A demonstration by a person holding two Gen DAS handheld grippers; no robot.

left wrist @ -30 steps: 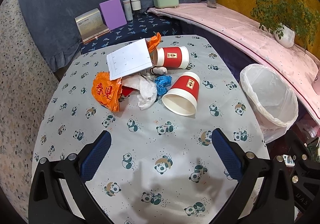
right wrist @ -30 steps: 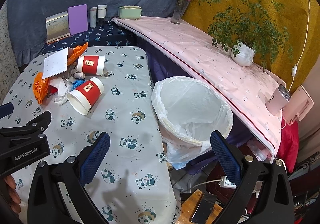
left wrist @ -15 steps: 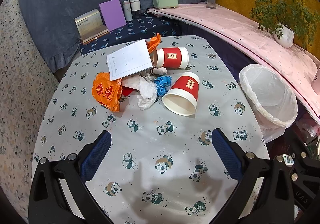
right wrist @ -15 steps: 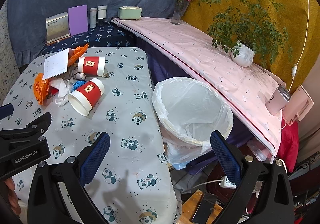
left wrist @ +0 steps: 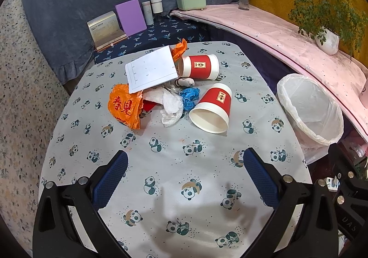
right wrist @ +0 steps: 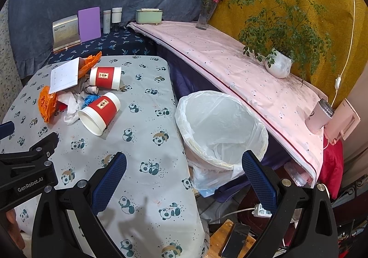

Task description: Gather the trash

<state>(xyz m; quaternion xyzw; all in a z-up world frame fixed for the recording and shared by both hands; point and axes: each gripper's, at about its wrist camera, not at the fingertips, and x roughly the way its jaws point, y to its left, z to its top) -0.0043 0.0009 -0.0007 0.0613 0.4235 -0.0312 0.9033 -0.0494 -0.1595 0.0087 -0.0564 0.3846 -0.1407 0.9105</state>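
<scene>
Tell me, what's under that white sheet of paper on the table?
The white paper partly covers an orange wrapper and crumpled white plastic; anything further beneath it is hidden.

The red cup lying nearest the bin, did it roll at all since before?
No. The red cup still lies on its side touching the blue wad, same spot on the panda cloth.

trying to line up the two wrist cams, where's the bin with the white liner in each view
Left wrist: the lined bin sits at the right edge, just off the table's right side, below the pink shelf.
Right wrist: the lined bin is near the centre, right of the table, above the open right claw.
Shared landmark: the near red cup, lying on its side, mouth toward the camera.
</scene>
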